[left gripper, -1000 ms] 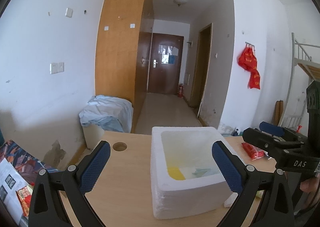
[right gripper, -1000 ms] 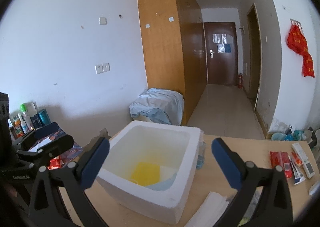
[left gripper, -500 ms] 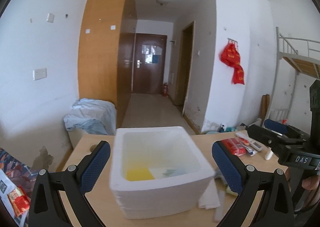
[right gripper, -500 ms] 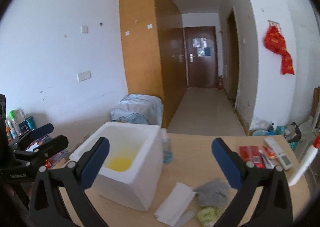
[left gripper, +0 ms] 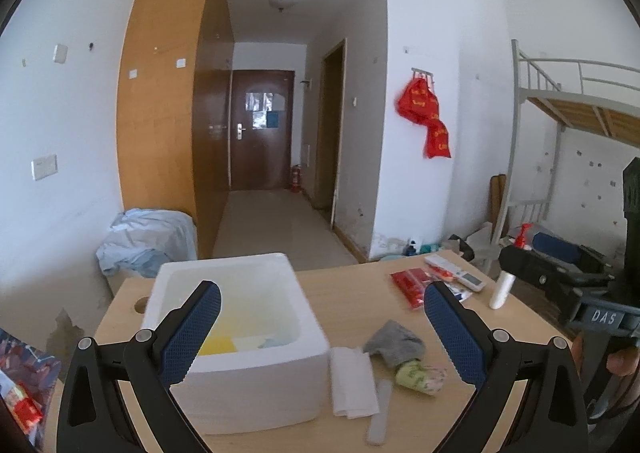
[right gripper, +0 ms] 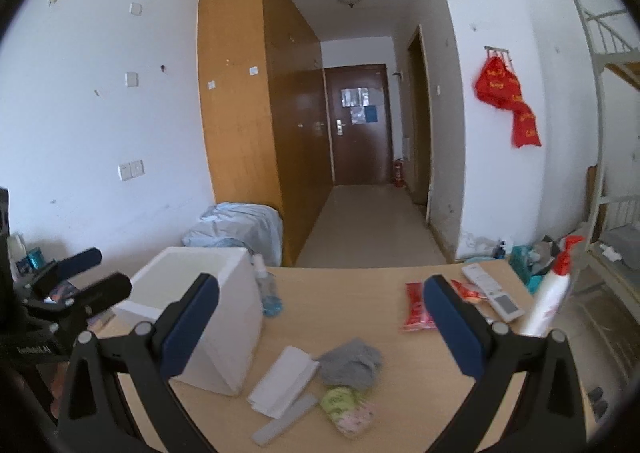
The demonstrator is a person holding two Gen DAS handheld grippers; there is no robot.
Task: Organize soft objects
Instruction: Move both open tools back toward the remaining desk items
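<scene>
On the tabletop [right gripper: 360,317], a white foam box [left gripper: 236,337] is seen at the left, with a yellow item inside (partly hidden). Just beside it a folded white cloth [right gripper: 282,381], a grey cloth [right gripper: 352,363] and a green-pink soft bundle [right gripper: 346,409] are laid close together. Both the left tool [left gripper: 320,333] and the right tool [right gripper: 320,329] are held spread wide, with nothing grasped.

The left gripper [left gripper: 320,327] is held level above the desk's near edge, its blue-padded fingers [left gripper: 192,329] spread wide with nothing between them. The right gripper [right gripper: 320,327] is spread wide too and carries nothing, beside the left.
</scene>
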